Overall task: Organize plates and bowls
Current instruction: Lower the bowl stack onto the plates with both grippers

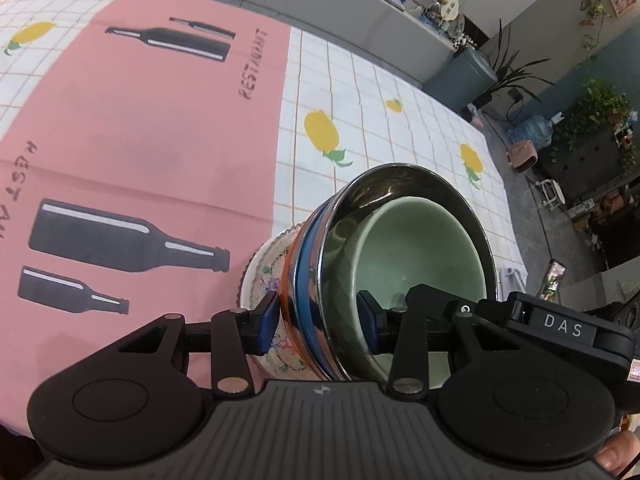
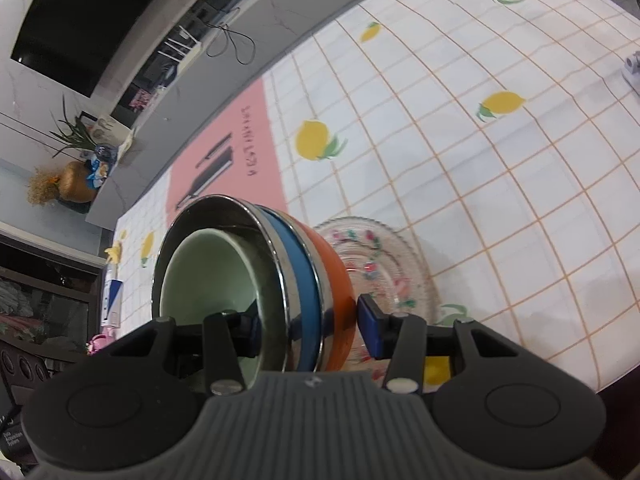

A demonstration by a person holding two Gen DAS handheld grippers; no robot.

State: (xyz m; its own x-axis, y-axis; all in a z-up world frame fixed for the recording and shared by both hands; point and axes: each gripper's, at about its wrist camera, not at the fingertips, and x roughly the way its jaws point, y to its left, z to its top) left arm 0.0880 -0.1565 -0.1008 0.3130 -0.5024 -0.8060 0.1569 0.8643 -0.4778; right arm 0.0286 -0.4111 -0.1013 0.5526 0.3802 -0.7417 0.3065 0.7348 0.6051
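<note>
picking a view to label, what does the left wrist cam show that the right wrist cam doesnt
Only the left wrist view: the large black bottle prints on the pink cloth panel, a fingertip at the lower right corner, and leafy plants off the table's far side.

Only the right wrist view: a dark screen on the wall and a round orange vase on a ledge.

Both: the stack of steel bowls with blue and orange bands, a green bowl nested inside, the floral glass plate beneath, each gripper's jaws astride the stack's wall, and the lemon-print tablecloth.
</note>
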